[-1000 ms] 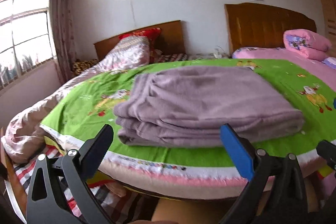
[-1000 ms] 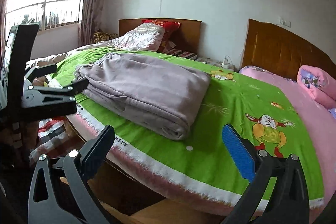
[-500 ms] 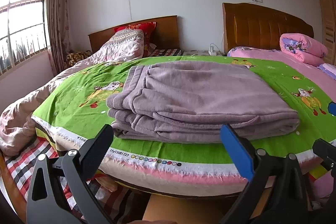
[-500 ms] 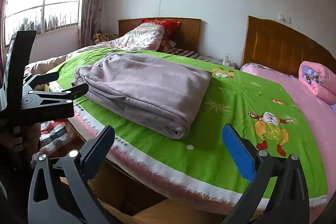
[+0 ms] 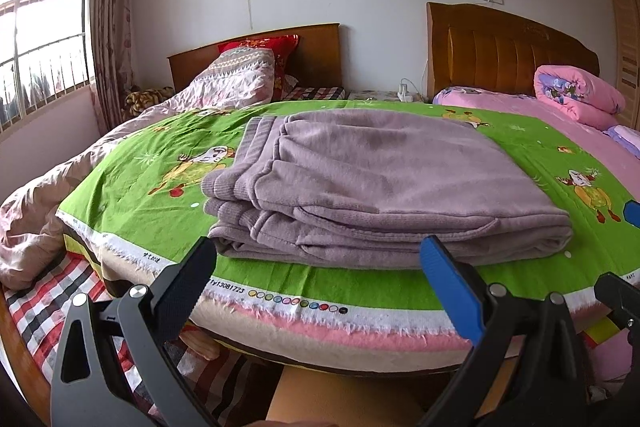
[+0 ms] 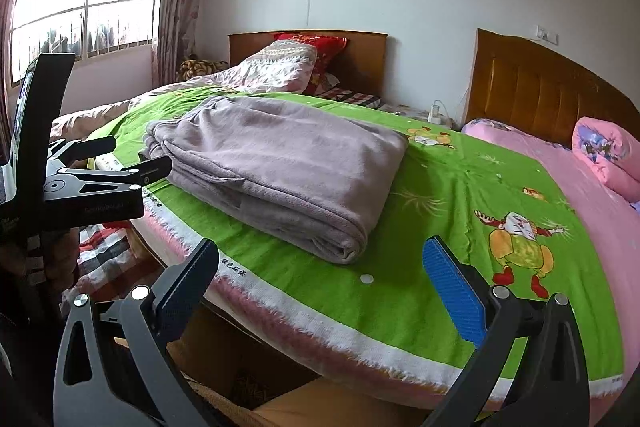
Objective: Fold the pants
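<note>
Pants of soft mauve fleece (image 5: pixel 384 187) lie folded into a thick rectangular stack on the bright green cartoon-print sheet (image 5: pixel 132 203) that covers the near bed, close to its front edge; in my right view the same stack (image 6: pixel 280 163) sits left of centre with its folded edge towards me. No container shows in either view, and nothing is held in anything. My left gripper (image 5: pixel 316 279) hangs in front of the bed edge with its black and blue fingers spread wide and nothing between them, just short of the stack without touching it. My right gripper (image 6: pixel 320 281) is likewise spread wide and bare, over the sheet's pink fringe (image 6: pixel 304 339) to the right of the pants. From the right camera I see my left tool (image 6: pixel 100 179) from the side, its tips just beside the stack's left corner. Behind stand two wooden headboards (image 5: pixel 508 51), a pink rolled quilt (image 5: pixel 576 99) and a red pillow (image 5: pixel 264 47). Compared with a second ago, my left gripper has lifted and pulled back a little, so more of the stack's top shows; the pants themselves have not shifted.
</note>
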### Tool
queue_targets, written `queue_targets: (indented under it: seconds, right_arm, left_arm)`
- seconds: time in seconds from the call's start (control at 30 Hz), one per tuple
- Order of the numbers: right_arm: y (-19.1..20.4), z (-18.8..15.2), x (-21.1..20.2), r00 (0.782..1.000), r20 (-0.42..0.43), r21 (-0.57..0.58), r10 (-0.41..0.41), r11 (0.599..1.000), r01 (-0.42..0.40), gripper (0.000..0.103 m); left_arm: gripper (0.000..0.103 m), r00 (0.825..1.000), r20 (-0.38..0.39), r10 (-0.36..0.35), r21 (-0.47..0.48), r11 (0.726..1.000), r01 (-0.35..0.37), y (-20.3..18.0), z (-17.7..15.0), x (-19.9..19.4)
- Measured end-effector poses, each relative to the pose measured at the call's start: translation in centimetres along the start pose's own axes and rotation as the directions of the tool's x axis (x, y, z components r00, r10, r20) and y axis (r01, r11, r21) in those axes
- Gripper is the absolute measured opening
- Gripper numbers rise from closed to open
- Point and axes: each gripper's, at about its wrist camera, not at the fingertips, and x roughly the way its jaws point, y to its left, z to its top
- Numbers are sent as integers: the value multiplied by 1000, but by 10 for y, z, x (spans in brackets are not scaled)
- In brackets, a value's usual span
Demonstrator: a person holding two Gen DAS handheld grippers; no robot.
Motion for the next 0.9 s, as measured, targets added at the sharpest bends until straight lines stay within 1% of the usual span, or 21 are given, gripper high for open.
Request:
queue_targets:
  seconds: [0.9]
  right_arm:
    - [2, -3, 3, 1000, -15, -11, 11, 1000, -11, 99]
  left_arm:
    - [102, 1000, -14, 0, -5, 1000, 0, 0, -5, 2]
